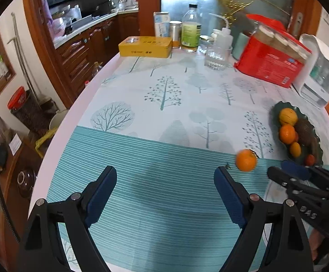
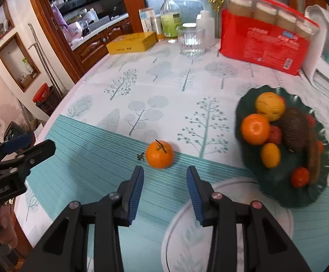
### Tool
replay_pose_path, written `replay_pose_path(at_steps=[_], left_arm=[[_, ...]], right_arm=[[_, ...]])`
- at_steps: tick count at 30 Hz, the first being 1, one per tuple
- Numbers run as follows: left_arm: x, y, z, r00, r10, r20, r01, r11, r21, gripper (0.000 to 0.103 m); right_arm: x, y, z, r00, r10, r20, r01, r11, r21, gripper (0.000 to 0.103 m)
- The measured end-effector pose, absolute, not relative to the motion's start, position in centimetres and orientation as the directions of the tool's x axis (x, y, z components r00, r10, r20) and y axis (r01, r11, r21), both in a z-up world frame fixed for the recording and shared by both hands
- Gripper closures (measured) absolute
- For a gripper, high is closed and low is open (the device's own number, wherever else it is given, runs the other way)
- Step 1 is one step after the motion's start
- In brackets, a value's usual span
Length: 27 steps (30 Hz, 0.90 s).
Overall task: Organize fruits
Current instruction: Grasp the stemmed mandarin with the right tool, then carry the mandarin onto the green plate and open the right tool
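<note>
From the left wrist, the left gripper (image 1: 165, 174) hangs spread wide over the striped teal tablecloth (image 1: 153, 158), holding nothing; the small round orange mandarin (image 1: 246, 160) lies just right of it.

From the right wrist, the right gripper (image 2: 165, 173) is spread, empty, just short of the mandarin (image 2: 159, 154); the scalloped dark green fruit plate (image 2: 248, 111) sits right of the mandarin.
</note>
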State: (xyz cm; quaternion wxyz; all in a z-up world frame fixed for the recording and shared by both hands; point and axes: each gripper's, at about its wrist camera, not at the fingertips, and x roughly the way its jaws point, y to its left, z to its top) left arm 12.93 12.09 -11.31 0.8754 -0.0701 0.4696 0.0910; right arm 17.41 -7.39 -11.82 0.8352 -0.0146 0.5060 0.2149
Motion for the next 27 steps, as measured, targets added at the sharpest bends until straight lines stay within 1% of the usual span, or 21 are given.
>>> replay_pose_path(at_steps=[9,15,21,27], left_arm=[[15.7,12.3,-14.5,0.493,0.093,-0.865,-0.252,0.967,-0.039,0.016],[16.4,12.1,-15.2,0.479,0.089,-0.874,-0.260,0.965,-0.044,0.016],[16.8,10.6,-15.3,0.474,0.076,-0.877,-0.225,0.974,-0.038,0.016],[17.0,7.4,-14.9,0.476,0.038,-0.878,-0.138,0.990,-0.031,0.016]], right_arm=[[19.8,-5.2,-14.8,0.357,0.333,-0.873,-0.367,0.909,0.197,0.064],[20.3,-5.1,-15.5,0.352,0.346,-0.870,-0.365,0.906,0.213,0.064],[19.9,-5.9,-15.3,0.341,0.344,-0.875,-0.370,0.905,0.212,0.065],[18.6,-8.9,-14.5,0.349,0.349,-0.870,-0.339,0.912,0.230,0.065]])
